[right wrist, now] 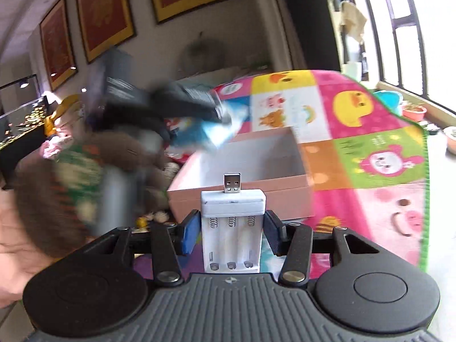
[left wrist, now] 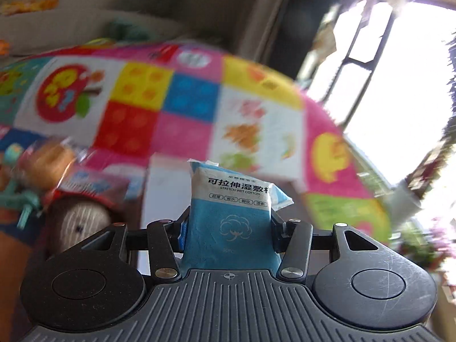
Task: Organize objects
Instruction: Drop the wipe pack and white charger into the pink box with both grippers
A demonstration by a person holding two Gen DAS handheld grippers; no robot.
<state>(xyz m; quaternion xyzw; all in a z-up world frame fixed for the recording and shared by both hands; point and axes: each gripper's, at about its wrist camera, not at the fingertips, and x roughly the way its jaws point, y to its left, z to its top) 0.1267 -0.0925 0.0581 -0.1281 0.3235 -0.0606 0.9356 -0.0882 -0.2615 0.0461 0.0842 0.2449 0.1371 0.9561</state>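
Your left claw [left wrist: 229, 228] is clamped partway closed on a blue-and-white pack of wet cotton pads [left wrist: 228, 216]; both pads press its sides and the pack stands upright between them, held above the mat. Past it in the left wrist view lies a colourful patchwork play mat [left wrist: 185, 99], with a white box wall [left wrist: 162, 188] just behind the pack. Left of the claw sit a knitted plush toy [left wrist: 79, 222] and blurred wrapped snacks [left wrist: 88, 182].

Your right claw [right wrist: 232, 228] grips a white USB battery charger [right wrist: 232, 228], jaws narrow against its sides, plug end pointing away, slots empty. Just beyond it is an open pink box [right wrist: 242, 191] on the mat. In the right wrist view the left claw, blurred, hangs near the box's far-left corner with the blue pack. Brown plush toys [right wrist: 128, 151] crowd the left side; framed pictures [right wrist: 99, 14] hang on the wall.
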